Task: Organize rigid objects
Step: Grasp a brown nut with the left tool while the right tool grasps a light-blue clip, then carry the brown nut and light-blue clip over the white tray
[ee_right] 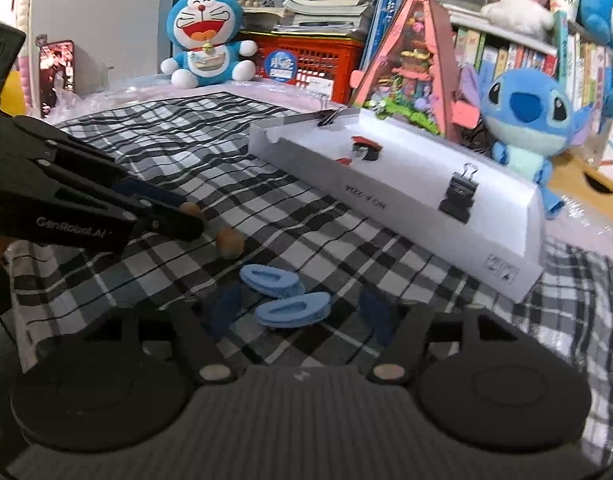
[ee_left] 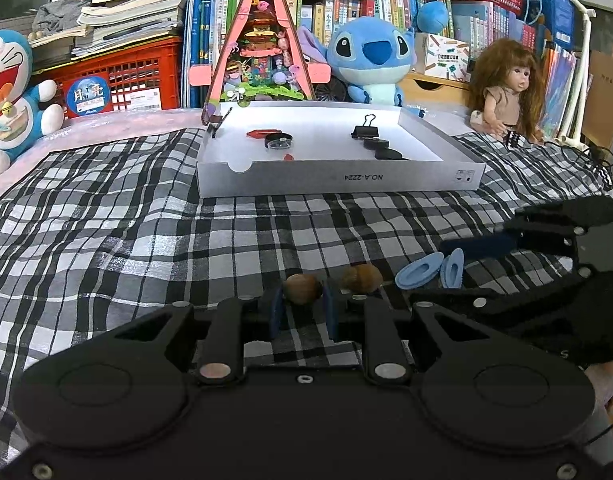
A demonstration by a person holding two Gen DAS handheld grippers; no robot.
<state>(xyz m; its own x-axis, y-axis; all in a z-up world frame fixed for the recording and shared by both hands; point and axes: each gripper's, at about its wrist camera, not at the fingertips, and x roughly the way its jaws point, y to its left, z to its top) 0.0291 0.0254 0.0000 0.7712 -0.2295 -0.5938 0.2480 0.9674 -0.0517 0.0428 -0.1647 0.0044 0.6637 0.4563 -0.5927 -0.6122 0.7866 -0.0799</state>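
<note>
Left gripper (ee_left: 302, 312) narrow, pads either side of one nut (ee_left: 303, 288), contact unclear. Right gripper (ee_right: 302, 314) wide around blue clips (ee_right: 292, 309). All on cloth (ee_left: 146, 220) near front edge; tray (ee_left: 338, 184) behind.

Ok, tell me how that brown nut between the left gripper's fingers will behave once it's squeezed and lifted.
The brown nut looks rounded and hard, so it may squirt out from between the left gripper pads unless held across its middle. It is small, so probably light. If dropped, it would likely roll a little, though the checked cloth should slow it.
</note>
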